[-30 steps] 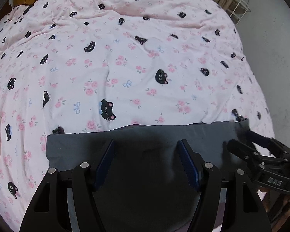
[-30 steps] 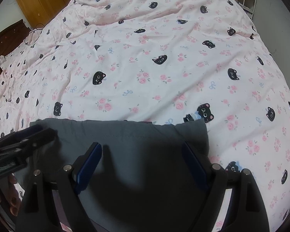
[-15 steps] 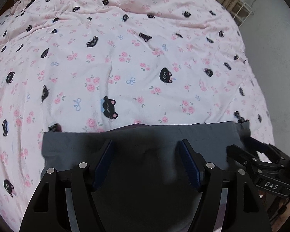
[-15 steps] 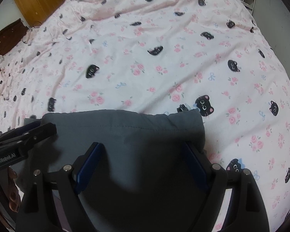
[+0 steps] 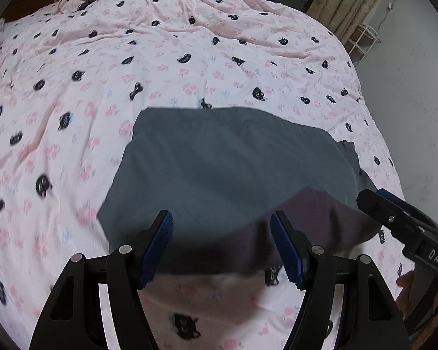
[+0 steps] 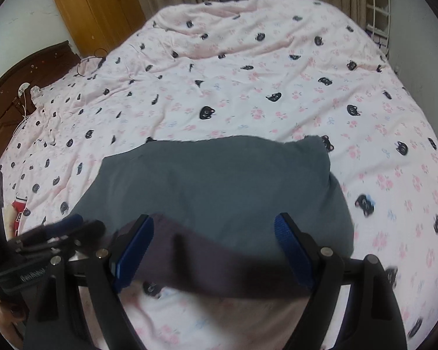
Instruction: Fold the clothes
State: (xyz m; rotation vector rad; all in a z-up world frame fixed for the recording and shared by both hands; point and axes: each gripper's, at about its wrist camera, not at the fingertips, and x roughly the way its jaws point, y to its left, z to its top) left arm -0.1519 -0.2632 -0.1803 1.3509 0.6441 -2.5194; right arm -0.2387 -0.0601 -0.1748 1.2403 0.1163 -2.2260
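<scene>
A dark grey folded garment [image 5: 224, 160] lies flat on the pink cat-print bed cover [image 5: 73, 87]. My left gripper [image 5: 222, 218] hovers over its near edge, open, blue pads wide apart and pressing on nothing. At the right edge of that view is my right gripper [image 5: 373, 199]. In the right wrist view the same garment [image 6: 213, 180] lies ahead on the bed cover [image 6: 277, 87]. My right gripper [image 6: 214, 218] stands open over its darker near edge. My left gripper [image 6: 73, 224] shows blurred at the left.
A wooden wardrobe [image 6: 93, 8] and a dark headboard [image 6: 14, 87] stand at the far left. A white wire rack [image 6: 379, 5] is by the curtains at the far right. A red and white item [image 6: 19, 207] lies at the bed's left edge.
Both grippers have drawn back and risen from the garment. Its whole shape and near edge now show, with bed cover below the fingers. The jaws stay open.
</scene>
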